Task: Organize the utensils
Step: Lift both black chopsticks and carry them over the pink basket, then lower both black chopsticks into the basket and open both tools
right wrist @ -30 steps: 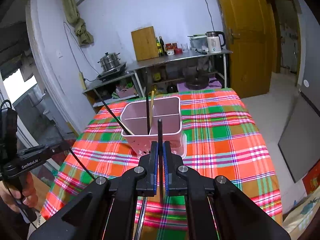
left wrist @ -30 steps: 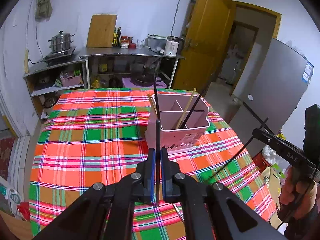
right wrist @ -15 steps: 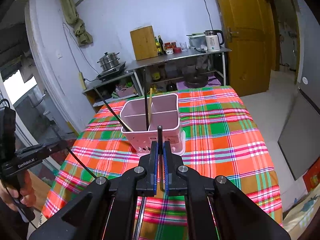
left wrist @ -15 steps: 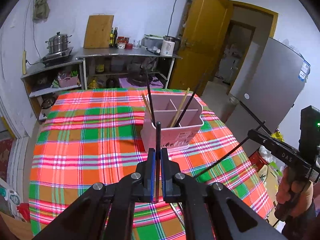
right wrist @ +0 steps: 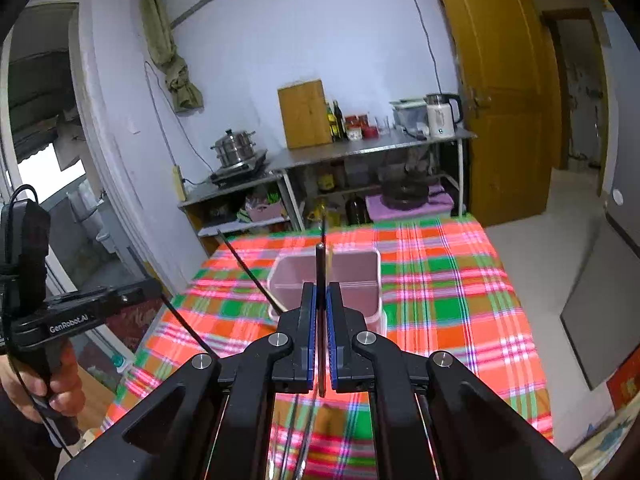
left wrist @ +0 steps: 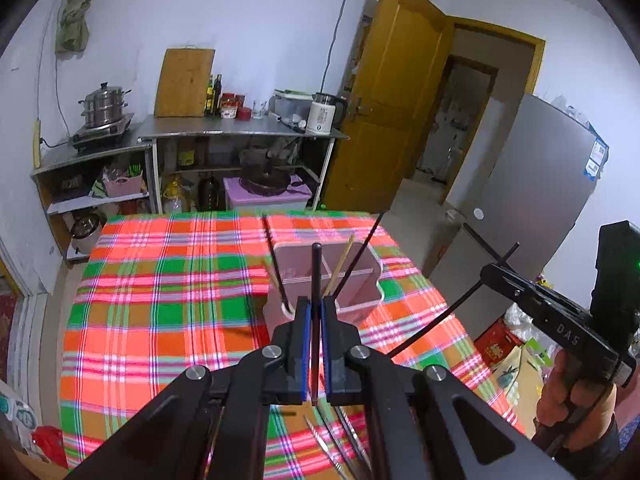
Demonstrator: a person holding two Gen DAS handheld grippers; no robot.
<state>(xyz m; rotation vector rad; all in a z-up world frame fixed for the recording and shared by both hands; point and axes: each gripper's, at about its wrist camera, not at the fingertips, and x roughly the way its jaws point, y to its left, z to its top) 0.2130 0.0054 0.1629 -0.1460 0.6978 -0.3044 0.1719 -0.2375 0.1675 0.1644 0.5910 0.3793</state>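
A pink divided utensil holder (left wrist: 358,302) (right wrist: 356,276) stands on the plaid tablecloth (left wrist: 160,300) with black and wooden chopsticks leaning in it. My left gripper (left wrist: 315,306) is shut on a black chopstick (left wrist: 316,272) that sticks up in front of the holder. My right gripper (right wrist: 321,292) is shut on another black chopstick (right wrist: 320,268), just short of the holder. The left wrist view shows the right gripper (left wrist: 490,274) at the right, its chopstick (left wrist: 440,320) slanting down. At the left of the right wrist view is the left gripper (right wrist: 154,285), held by a hand.
Thin metal utensils (left wrist: 332,452) lie on the cloth under the grippers, near the front edge. Steel shelves (left wrist: 240,132) with pots, a kettle and a cutting board stand behind the table. A yellow door (left wrist: 392,100) and a grey fridge (left wrist: 532,200) are at the right.
Both grippers have risen with their chopsticks still gripped. The holder and table now sit lower and farther in both views.
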